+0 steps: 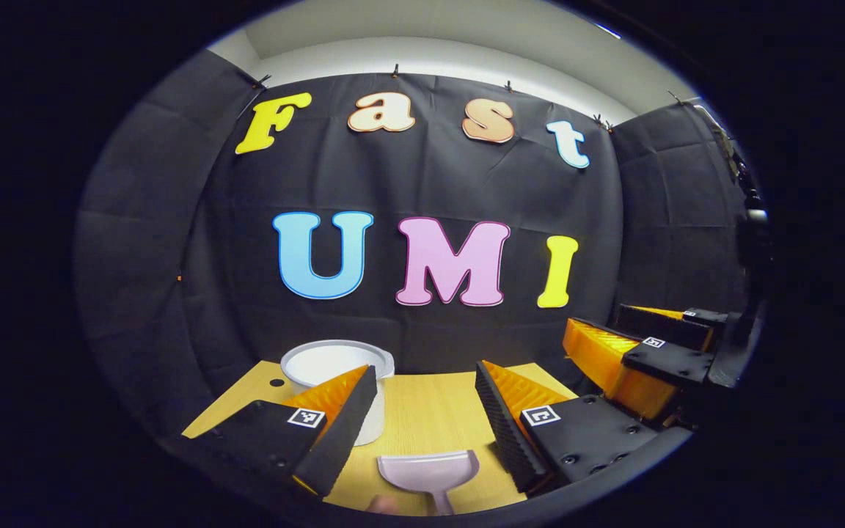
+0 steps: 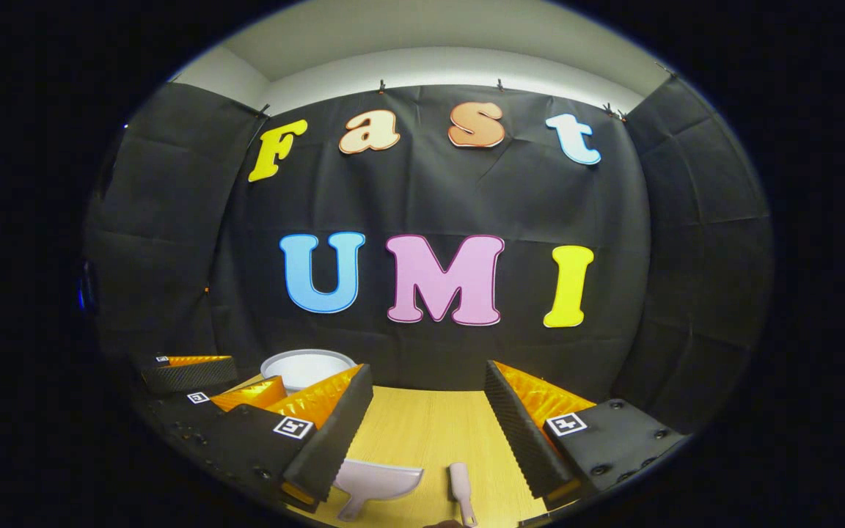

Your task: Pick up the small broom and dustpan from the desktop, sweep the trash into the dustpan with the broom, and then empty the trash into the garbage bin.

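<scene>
A pale pink dustpan (image 1: 431, 473) lies on the wooden desktop (image 1: 422, 418), below and between the fingers of my left gripper (image 1: 426, 414), which is open and holds nothing. In the right gripper view the dustpan (image 2: 378, 482) lies at the lower left, partly behind that gripper's left finger. The small pale broom (image 2: 461, 490) lies just to its right. My right gripper (image 2: 430, 414) is open above them, empty. A white round garbage bin (image 1: 334, 363) stands at the back left of the desk, also seen as the bin (image 2: 305, 367) in the right gripper view.
The black cloth wall stands close behind the desk. My right gripper (image 1: 642, 352) shows at the right of the left gripper view. My left gripper (image 2: 202, 381) shows at the left of the right gripper view, in front of the bin.
</scene>
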### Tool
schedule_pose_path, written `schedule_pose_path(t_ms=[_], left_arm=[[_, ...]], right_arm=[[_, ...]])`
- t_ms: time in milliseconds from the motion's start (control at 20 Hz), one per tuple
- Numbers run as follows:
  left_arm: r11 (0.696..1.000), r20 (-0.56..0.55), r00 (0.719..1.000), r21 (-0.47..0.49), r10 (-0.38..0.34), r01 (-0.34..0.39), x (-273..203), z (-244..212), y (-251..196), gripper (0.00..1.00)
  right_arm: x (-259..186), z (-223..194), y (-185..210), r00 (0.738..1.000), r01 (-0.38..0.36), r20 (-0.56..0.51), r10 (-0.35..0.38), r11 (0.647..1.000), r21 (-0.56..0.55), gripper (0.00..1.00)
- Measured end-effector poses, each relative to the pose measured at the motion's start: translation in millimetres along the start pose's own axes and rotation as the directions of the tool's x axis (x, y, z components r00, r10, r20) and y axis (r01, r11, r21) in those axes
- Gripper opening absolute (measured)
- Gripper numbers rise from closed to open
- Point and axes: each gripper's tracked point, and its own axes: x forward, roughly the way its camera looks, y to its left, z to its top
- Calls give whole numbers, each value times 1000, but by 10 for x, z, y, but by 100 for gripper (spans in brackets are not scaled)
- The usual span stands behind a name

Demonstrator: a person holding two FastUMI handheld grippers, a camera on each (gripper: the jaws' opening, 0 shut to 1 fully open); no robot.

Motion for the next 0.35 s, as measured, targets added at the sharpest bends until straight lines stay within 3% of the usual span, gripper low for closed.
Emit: schedule_pose_path(t_ms=[250,300,350], left_arm=[[1000,-23,1000,-18,4,-4,37,-1,-22,80],[1000,-29,1000,-20,4,-5,47,3,-8,80],[1000,-33,999,-23,6,-6,65,5,-25,80]], right_arm=[[-26,-58,37,1000,-4,-29,4,1000,0,99],[-9,-77,46,999,-5,-34,5,1000,3,92],[2,-89,61,999,-6,-35,6,1000,-1,92]])
